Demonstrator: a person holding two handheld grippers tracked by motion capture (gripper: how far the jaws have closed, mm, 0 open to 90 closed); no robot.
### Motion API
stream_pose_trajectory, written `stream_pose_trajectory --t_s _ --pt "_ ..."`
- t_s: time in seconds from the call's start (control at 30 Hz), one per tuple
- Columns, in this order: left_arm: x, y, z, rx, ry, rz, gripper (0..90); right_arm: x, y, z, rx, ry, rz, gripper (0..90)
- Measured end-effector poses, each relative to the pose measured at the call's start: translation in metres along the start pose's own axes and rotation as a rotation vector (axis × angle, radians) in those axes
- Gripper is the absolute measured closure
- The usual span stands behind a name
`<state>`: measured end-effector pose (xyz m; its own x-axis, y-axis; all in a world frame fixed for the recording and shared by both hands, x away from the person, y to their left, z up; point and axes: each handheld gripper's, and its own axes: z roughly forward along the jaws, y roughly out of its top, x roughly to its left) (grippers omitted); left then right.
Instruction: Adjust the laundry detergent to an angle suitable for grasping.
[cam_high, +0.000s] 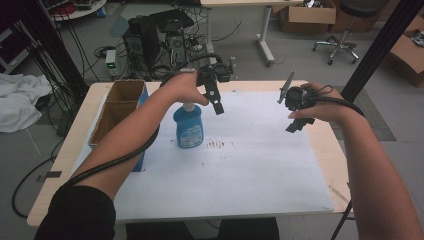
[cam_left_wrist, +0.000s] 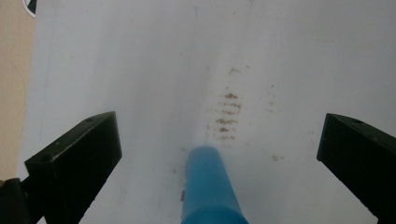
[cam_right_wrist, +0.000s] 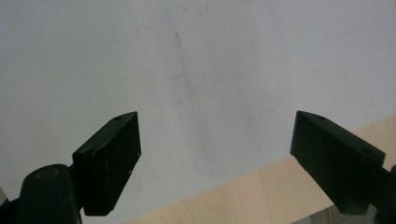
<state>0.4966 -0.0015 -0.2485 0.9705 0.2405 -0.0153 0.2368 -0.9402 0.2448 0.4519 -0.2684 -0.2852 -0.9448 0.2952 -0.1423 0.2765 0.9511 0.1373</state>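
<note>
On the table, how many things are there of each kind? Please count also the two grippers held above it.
Blue bottle: 1
Cardboard box: 1
White sheet covering the tabletop: 1
Grippers: 2, the left gripper and the right gripper, both open and holding nothing
Total: 5

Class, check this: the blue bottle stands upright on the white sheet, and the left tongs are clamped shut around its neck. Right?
Not quite. The blue bottle does stand upright on the white sheet, but the left tongs are open, jaws wide apart either side of it, as the left gripper view shows.
</note>
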Motion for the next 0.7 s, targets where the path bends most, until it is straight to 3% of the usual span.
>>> stream_pose_trajectory --t_s 0.17,0.7 --pt "-0.001 0.000 -0.002 0.001 -0.012 0.008 0.3 0.001 0.001 -0.001 -0.009 0.008 0.000 16.4" --pt "-0.002 0.000 -0.013 -0.019 0.006 0.002 0.3 -0.001 -0.001 -0.006 -0.001 -0.003 0.008 16.4"
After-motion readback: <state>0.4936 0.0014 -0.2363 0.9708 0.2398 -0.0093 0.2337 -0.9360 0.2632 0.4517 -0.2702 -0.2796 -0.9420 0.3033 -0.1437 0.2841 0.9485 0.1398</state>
